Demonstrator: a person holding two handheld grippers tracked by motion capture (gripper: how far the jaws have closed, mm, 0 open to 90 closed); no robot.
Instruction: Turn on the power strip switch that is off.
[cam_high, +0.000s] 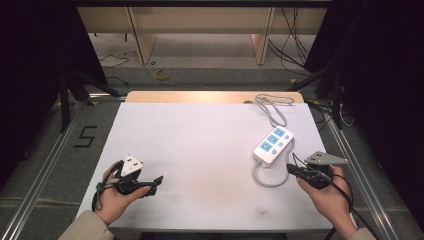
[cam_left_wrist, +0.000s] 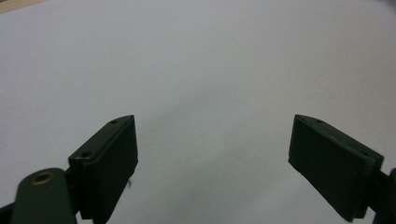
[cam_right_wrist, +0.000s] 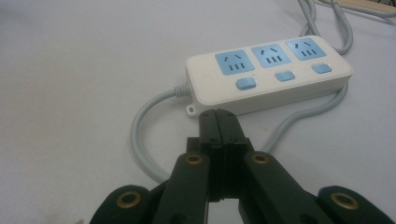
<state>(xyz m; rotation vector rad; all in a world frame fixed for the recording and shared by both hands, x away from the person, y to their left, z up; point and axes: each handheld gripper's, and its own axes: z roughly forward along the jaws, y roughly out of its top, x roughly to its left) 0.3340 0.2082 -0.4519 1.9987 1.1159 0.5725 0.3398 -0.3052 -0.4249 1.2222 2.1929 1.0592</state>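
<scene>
From above, the white power strip (cam_high: 273, 145) lies on the tabletop (cam_high: 200, 150); the right claw (cam_high: 291, 169) sits just beside its near end, and the left claw (cam_high: 158, 182) well apart. Left gripper view: jaws wide, holding nothing. Right gripper view: the jaws are pressed together, empty, tips just short of the strip's side.

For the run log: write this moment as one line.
right claw: shut, empty, tips near power strip | left claw: open, empty, over white table | strip cord: loops beside strip
</scene>
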